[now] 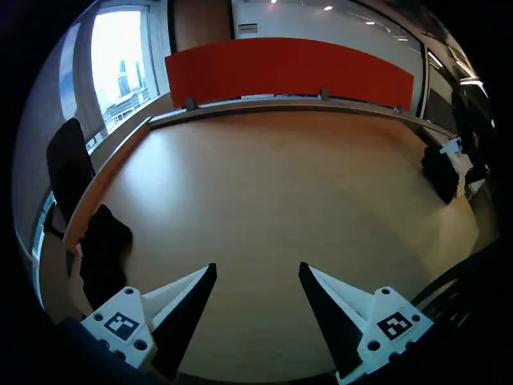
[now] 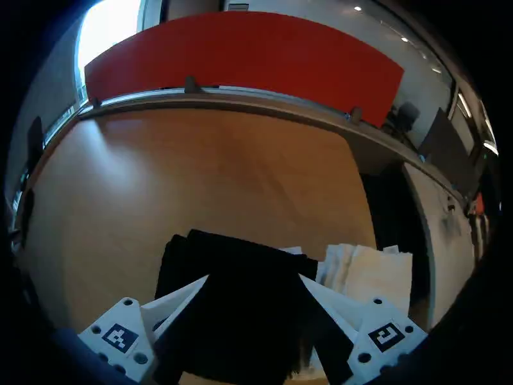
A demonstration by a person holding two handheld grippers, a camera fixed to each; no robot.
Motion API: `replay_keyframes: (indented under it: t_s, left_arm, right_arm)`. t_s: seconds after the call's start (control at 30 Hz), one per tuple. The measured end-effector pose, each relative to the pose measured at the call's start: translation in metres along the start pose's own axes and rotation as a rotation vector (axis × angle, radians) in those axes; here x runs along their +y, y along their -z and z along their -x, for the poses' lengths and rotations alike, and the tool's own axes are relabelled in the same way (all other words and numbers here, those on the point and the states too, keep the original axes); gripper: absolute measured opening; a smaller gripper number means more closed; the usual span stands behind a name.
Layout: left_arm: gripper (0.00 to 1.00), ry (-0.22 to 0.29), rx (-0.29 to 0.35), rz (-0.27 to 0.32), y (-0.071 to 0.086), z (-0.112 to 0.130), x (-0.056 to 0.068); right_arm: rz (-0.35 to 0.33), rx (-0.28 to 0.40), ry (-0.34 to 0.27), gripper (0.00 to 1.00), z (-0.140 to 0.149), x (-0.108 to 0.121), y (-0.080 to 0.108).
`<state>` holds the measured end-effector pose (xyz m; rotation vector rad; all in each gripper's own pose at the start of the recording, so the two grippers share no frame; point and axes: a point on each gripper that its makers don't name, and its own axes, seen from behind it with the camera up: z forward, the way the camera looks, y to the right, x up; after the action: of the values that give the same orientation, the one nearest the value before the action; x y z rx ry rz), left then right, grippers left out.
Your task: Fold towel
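Observation:
In the right gripper view a black towel, folded thick, lies on the wooden table and fills the space between my right gripper's spread fingers. Its jaws stand wide apart, so it is open around the towel. More black cloth shows behind it at the left. My left gripper hovers open over the bare tabletop with nothing between its fingers. A dark bundle sits at the table's far right edge in the left gripper view; I cannot tell what it is.
Folded white towels lie right of the black towel. A red partition runs along the table's far edge. A black chair and dark cloth are at the table's left edge, with a window behind.

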<state>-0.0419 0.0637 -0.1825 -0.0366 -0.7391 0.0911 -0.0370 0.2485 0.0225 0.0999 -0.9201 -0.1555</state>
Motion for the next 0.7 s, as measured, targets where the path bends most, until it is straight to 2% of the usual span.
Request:
replay_keyframes:
  t_s: [0.17,0.7]
  left_arm:
    - [0.95,-0.001,0.000,-0.001,0.000,0.000,0.000]
    - [0.95,-0.002,0.017,0.011,0.000,-0.007,0.002]
  right_arm:
    - [-0.001,0.004,0.001,0.88,0.000,0.000,0.001]
    - [0.000,0.058,-0.012,0.88,-0.007,-0.008,0.024]
